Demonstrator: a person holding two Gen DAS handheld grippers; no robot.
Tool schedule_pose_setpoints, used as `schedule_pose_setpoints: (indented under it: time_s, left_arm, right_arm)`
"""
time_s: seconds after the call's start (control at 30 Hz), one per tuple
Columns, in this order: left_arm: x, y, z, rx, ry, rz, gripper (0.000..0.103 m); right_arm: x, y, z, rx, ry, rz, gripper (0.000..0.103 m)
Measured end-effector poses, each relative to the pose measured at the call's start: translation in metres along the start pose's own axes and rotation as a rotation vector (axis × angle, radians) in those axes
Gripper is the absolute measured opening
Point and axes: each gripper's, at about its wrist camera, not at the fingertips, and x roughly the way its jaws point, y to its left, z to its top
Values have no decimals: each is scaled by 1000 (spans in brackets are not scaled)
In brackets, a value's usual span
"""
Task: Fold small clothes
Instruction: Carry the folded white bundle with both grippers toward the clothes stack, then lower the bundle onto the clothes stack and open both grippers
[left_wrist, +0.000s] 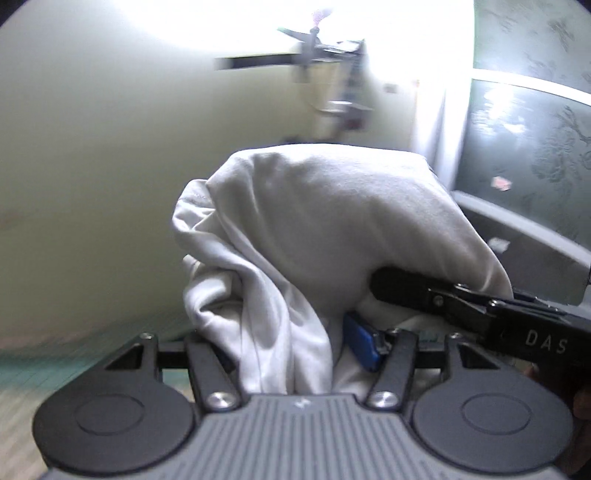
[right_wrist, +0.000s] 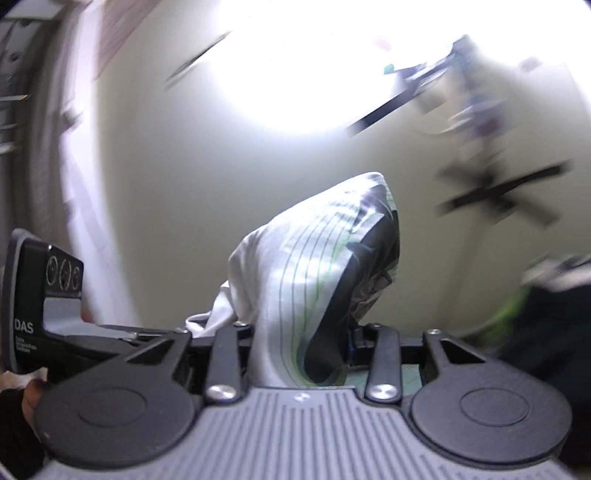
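Note:
A small white garment (left_wrist: 306, 229) hangs bunched over my left gripper (left_wrist: 295, 354), which is shut on its fabric and lifted toward the wall. A blue finger pad (left_wrist: 360, 345) shows under the cloth. In the right wrist view the same garment (right_wrist: 303, 273) shows its printed side, with green lines and a dark patch, draped over my right gripper (right_wrist: 306, 350), which is shut on it. The right gripper's black body (left_wrist: 480, 314) comes in from the right, close beside the left one. The left gripper's body (right_wrist: 48, 306) shows at the left of the right wrist view.
A pale wall with a bright light fills the background. A wall shelf with hanging items (left_wrist: 325, 74) is ahead, blurred. A frosted glass panel (left_wrist: 528, 140) stands at the right. A dark pile with a green stripe (right_wrist: 546, 314) lies at the right.

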Motion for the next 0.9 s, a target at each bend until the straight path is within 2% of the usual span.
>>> schedule_pose_setpoints:
  time_s: [0.1, 0.17, 0.23, 0.3, 0.33, 0.37, 0.4, 0.47, 0.53, 0.57, 0.6, 0.7, 0.8, 0.9]
  left_arm:
    - [76, -36, 34, 2, 20, -79, 58]
    - [127, -55, 46, -14, 65, -114, 58]
    - [173, -66, 49, -24, 110, -111, 58]
    - [209, -69, 44, -36, 127, -61, 60]
    - [221, -66, 39, -49, 135, -29, 68]
    - [233, -62, 35, -64, 147, -8, 81]
    - [242, -57, 31, -81, 159, 6, 85]
    - [247, -52, 27, -89, 155, 8, 90]
    - [243, -55, 30, -70, 150, 5, 90]
    - [238, -56, 31, -64, 149, 8, 91]
    - [235, -60, 34, -61, 147, 20, 91]
    - [210, -57, 34, -87, 117, 66, 94]
    - [175, -56, 20, -88, 91, 118, 99]
    - [132, -57, -7, -33, 66, 180, 103]
  right_arm:
    - [-13, -70, 27, 38, -45, -119, 33]
    - [-14, -117, 36, 72, -53, -189, 33]
    - [-9, -162, 36, 123, -30, -250, 34]
    - [4, -205, 27, 192, 28, -294, 36]
    - [11, -221, 20, 220, 51, -313, 36]
    - [16, -231, 14, 228, 56, -319, 35]
    - [20, -236, 10, 221, 54, -328, 35]
    - [26, -237, 3, 211, 44, -332, 35]
    - [24, -231, 0, 202, 13, -327, 42]
    - [17, -224, -2, 204, -12, -326, 54]
    - [6, -223, 2, 211, -55, -342, 60]
    - [-26, -205, 6, 215, -175, -408, 60]
    - [-53, -183, 0, 223, -205, -451, 60]
    - [-79, -151, -22, 216, -207, -486, 60]
